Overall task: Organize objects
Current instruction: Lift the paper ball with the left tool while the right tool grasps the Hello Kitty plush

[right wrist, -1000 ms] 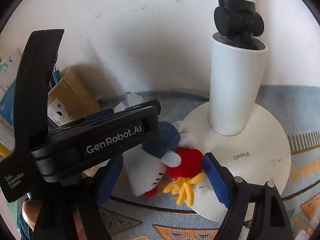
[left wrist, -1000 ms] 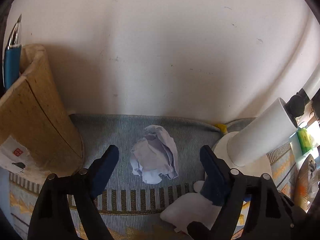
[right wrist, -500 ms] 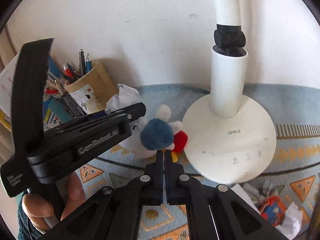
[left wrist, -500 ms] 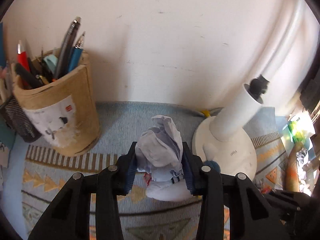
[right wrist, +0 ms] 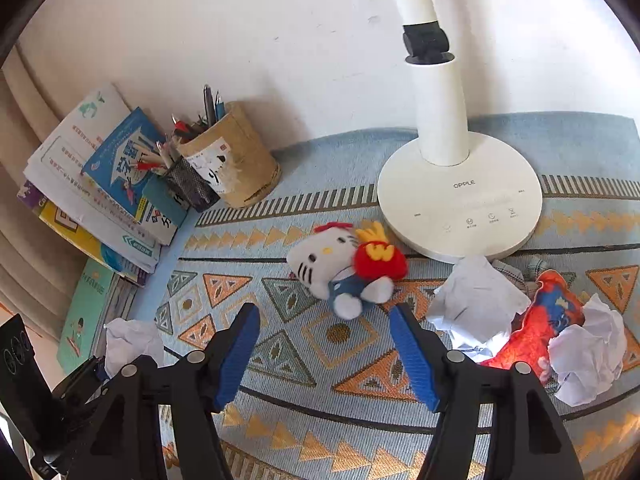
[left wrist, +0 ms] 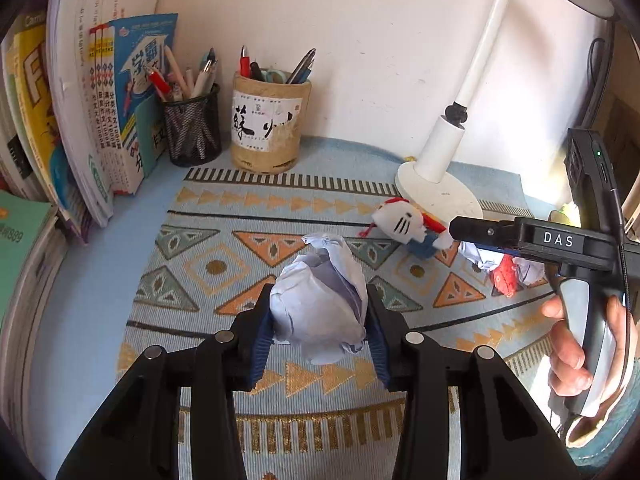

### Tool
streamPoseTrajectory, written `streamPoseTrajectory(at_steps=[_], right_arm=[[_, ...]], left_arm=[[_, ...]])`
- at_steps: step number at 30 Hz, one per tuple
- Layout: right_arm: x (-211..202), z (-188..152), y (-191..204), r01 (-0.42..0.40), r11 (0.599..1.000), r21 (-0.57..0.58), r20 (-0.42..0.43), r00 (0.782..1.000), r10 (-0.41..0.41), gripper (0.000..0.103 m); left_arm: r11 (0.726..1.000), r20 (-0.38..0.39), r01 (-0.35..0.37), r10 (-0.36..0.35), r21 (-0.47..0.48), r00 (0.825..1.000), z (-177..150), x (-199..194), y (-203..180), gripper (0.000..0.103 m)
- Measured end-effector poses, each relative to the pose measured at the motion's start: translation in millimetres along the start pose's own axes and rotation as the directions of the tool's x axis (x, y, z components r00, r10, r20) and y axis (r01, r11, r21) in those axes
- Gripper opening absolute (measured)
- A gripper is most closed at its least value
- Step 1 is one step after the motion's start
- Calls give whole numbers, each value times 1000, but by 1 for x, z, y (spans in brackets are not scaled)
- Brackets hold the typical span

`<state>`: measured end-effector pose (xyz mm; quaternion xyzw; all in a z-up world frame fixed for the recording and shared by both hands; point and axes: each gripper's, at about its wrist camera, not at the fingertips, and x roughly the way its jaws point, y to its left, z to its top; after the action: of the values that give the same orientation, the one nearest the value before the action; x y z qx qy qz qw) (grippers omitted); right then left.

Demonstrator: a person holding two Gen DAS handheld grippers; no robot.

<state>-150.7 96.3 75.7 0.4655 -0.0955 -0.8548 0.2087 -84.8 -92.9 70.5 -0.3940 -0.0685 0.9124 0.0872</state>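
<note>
A crumpled paper ball (left wrist: 320,312) is clamped between the blue pads (left wrist: 260,344) of the left hand-held gripper (left wrist: 318,332) and is carried above the patterned mat (left wrist: 224,264) that covers the tabletop (left wrist: 80,280), clear of contact with it. The right hand-held gripper (right wrist: 324,356) is held with its jaws spread wide and nothing between them, and is poised just short of the plush cat toy (right wrist: 340,264), which lies on its side on the mat beside the lamp base (right wrist: 460,200). The paper ball is judged to be very light and easily crushed; only slight clamping force should be required, and the grip is best kept across its widest part, as now, so that loose folds are not torn. The plush toy is judged to be soft, compressible and light; hold is best taken across the head or the torso, since the small limbs would likely slip out. Further crumpled paper (right wrist: 476,300) and a red plush item (right wrist: 540,324) are seen near the lamp base, to the right of the toy. Two pen holders (left wrist: 266,124) and a stack of books (left wrist: 104,100) are set against the wall.
</note>
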Motion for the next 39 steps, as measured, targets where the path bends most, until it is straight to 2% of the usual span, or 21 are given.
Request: streamPoseTrajectory(at_steps=[1, 4, 7, 10, 12, 15, 16, 17, 19, 21, 22, 23, 26, 28, 31, 33, 36, 38, 39], right_arm=[[5, -2, 3, 16, 999, -36, -6, 1000, -16, 80], [25, -3, 15, 146, 980, -136, 10, 989, -146, 80], [39, -1, 15, 155, 971, -181, -7, 987, -159, 80], [55, 8, 20, 187, 956, -226, -7, 981, -194, 80], [66, 15, 23, 210, 947, -243, -4, 976, -218, 80], [73, 16, 37, 277, 906, -319, 46, 960, -277, 80], [77, 15, 43, 283, 893, -350, 46, 957, -286, 77], [81, 12, 47, 300, 879, -370, 41, 951, -307, 66], [90, 7, 51, 348, 849, -398, 37, 931, -364, 61], [87, 1, 54, 372, 837, -402, 65, 923, -379, 57], [81, 0, 53, 366, 846, -386, 65, 926, -371, 56], [72, -1, 51, 337, 870, -360, 58, 939, -340, 56], [16, -8, 49, 220, 929, -298, 91, 975, -202, 56], [-32, -20, 47, 185, 939, -289, 147, 978, -148, 56], [-99, -56, 33, 228, 936, -269, 215, 961, -173, 57], [-122, -81, 9, 239, 951, -194, 182, 962, -205, 58], [-133, -121, -30, 248, 966, -78, 127, 963, -237, 58], [-131, -141, -51, 252, 967, -27, 79, 965, -249, 58], [-131, -148, -59, 217, 976, -4, 57, 975, -216, 58]], left_arm=[[1000, -2, 4, -4, -4, 1000, -7, 1, 2, 39], [1000, -1, 4, -4, 5, 1000, -22, 6, 2, 39], [1000, 26, 17, -17, 16, 1000, -31, 10, -1, 39], [1000, -26, 5, -5, 16, 1000, -34, 22, 2, 40], [999, -32, 23, -22, 23, 999, -34, 23, 1, 40], [998, -25, 26, -24, 54, 999, -34, 21, -3, 40], [998, -30, 21, -19, 63, 999, -35, 22, -5, 40], [997, -31, 13, -11, 70, 999, -35, 22, -6, 40], [997, -27, 7, -5, 75, 1000, -35, 21, -7, 40], [998, -21, 5, -4, 68, 1000, -35, 19, -6, 40], [998, -20, 3, -2, 63, 1000, -34, 18, -5, 40], [998, -18, 4, -3, 57, 1000, -34, 17, -4, 40], [998, -11, 13, -13, 55, 1000, -34, 13, -3, 40], [998, -9, 17, -16, 58, 1000, -37, 7, -8, 40], [995, 5, 71, -72, 69, 997, -46, -15, -26, 40], [987, 21, 139, -141, 75, 990, -55, -31, -46, 40], [972, 3, 216, -217, 94, 976, -71, -39, -83, 40], [966, -23, 230, -229, 121, 973, -83, -35, -108, 40], [965, -41, 224, -220, 136, 975, -89, -31, -119, 40]])
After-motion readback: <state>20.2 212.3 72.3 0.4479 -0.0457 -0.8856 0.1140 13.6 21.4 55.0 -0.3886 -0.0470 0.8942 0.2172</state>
